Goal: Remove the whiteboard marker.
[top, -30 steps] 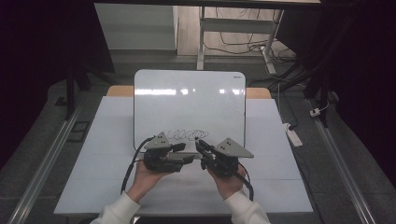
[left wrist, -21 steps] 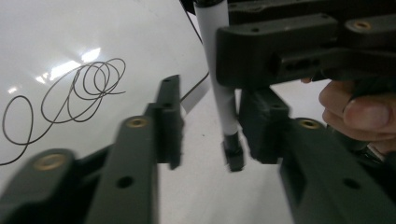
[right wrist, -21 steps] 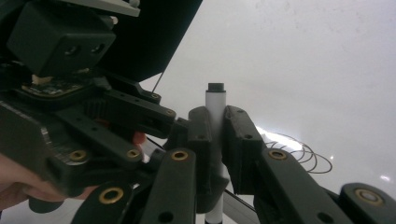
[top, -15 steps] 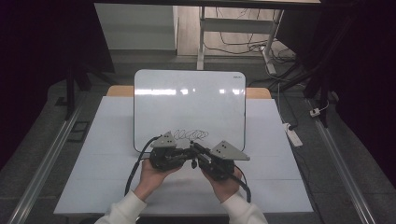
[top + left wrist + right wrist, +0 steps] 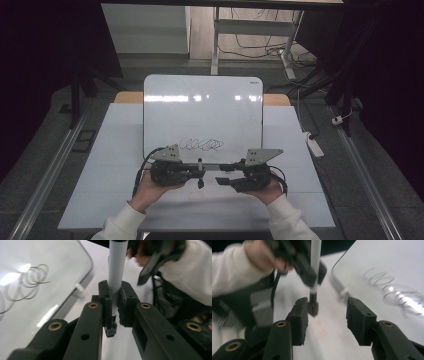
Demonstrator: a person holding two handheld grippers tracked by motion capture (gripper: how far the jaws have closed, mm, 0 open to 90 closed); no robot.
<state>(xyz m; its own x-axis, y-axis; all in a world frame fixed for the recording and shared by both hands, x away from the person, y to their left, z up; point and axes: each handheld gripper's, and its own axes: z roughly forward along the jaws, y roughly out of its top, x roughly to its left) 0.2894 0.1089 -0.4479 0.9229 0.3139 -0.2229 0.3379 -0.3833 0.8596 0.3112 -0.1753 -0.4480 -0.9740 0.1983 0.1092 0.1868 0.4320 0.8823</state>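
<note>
A whiteboard (image 5: 202,107) lies on the white table (image 5: 100,200) with a black looped scribble (image 5: 201,145) near its front edge. My left gripper (image 5: 200,172) is shut on a marker (image 5: 200,176) with a white barrel (image 5: 116,272) and a black end, held upright just in front of the board. In the left gripper view both pads clamp the barrel. My right gripper (image 5: 222,180) stands open to the marker's right; its jaws have just been opening. In the right gripper view the marker's black end (image 5: 313,307) sits beyond the jaws, close to one pad and not pressed.
A white power strip (image 5: 312,142) lies on the floor off the table's right edge. Metal rails run along both sides of the table. Desk legs and cables stand behind the board. The person's white sleeves (image 5: 295,222) come in at the bottom.
The two grippers were pressed close together at the marker. The right one has since opened and drawn away to the right, while the left one has shut on the marker.
</note>
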